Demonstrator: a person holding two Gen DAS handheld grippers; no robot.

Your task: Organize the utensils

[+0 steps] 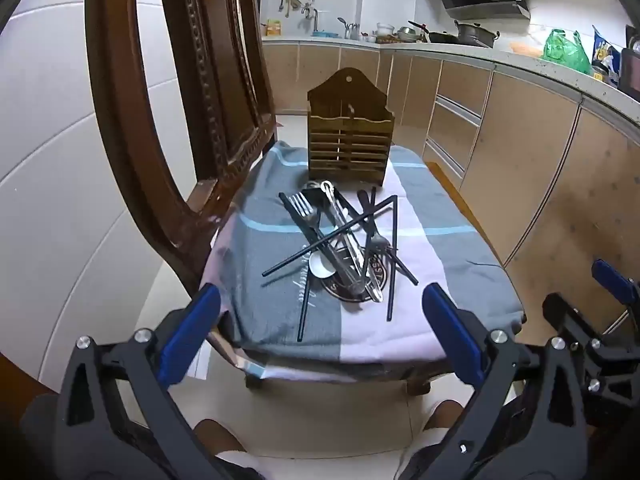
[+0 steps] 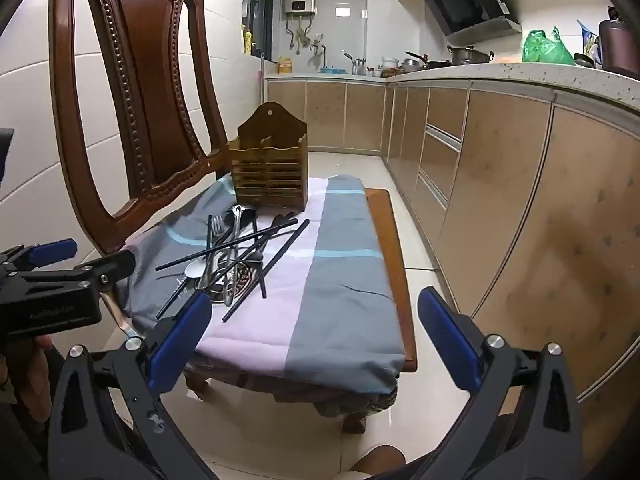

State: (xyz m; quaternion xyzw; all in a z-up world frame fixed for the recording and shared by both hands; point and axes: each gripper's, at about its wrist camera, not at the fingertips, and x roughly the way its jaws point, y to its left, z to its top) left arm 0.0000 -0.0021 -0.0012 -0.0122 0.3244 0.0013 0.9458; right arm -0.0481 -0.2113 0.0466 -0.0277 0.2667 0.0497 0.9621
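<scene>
A pile of utensils [image 1: 344,236] lies on a cloth-covered chair seat [image 1: 460,320]: black chopsticks, a fork [image 1: 302,204], a spoon [image 1: 322,266] and other steel pieces. A wooden slatted utensil holder [image 1: 348,140] stands upright behind the pile. My left gripper [image 1: 320,308] is open and empty, held in front of the seat's near edge. My right gripper [image 2: 314,316] is open and empty, also short of the seat. The pile [image 2: 236,252] and holder [image 2: 268,172] show to the left in the right wrist view. The left gripper [image 2: 94,258] appears at that view's left edge.
The carved wooden chair back [image 2: 136,92] rises to the left of the seat. Kitchen cabinets [image 2: 500,208] run along the right, with a counter holding pots and a green bag [image 2: 546,50]. The tiled floor [image 2: 352,164] lies beyond and below. My knees show at the bottom.
</scene>
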